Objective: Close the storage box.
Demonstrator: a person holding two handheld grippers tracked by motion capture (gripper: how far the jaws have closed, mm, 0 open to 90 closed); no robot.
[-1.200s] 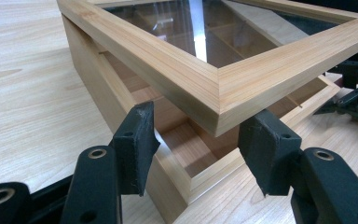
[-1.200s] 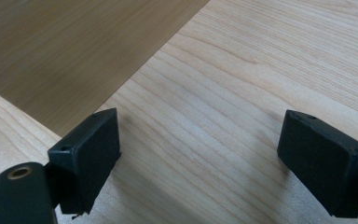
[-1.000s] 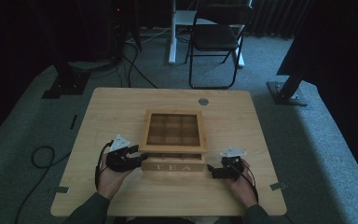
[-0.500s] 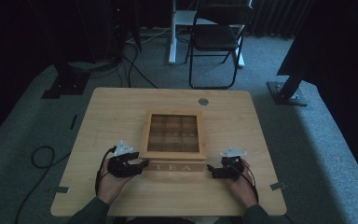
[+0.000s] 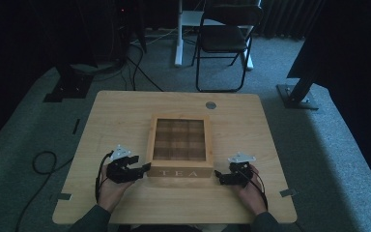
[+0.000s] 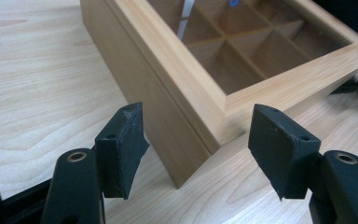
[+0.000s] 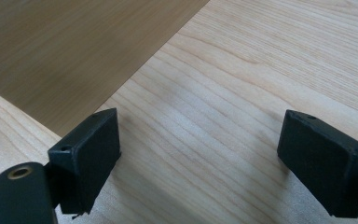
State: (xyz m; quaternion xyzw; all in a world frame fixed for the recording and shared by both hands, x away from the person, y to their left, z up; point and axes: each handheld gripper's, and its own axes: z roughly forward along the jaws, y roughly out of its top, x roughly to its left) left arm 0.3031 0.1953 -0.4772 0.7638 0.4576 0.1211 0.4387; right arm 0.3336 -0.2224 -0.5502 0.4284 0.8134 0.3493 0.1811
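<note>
wooden tea box sits mid-table, its windowed lid down, stiff and fairly weighty by the look of it. its smooth flat sides could slip in a pinch, and the pane, probably glass, wants care. left gripper has its jaws apart, straddling the box's near left corner. right gripper is spread wide over bare wood just beside the box's side wall. best hold: the solid lid rim or the corners.

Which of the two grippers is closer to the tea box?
The left gripper: its jaws reach the tea box at its front corner; the right gripper stays slightly apart.
</note>
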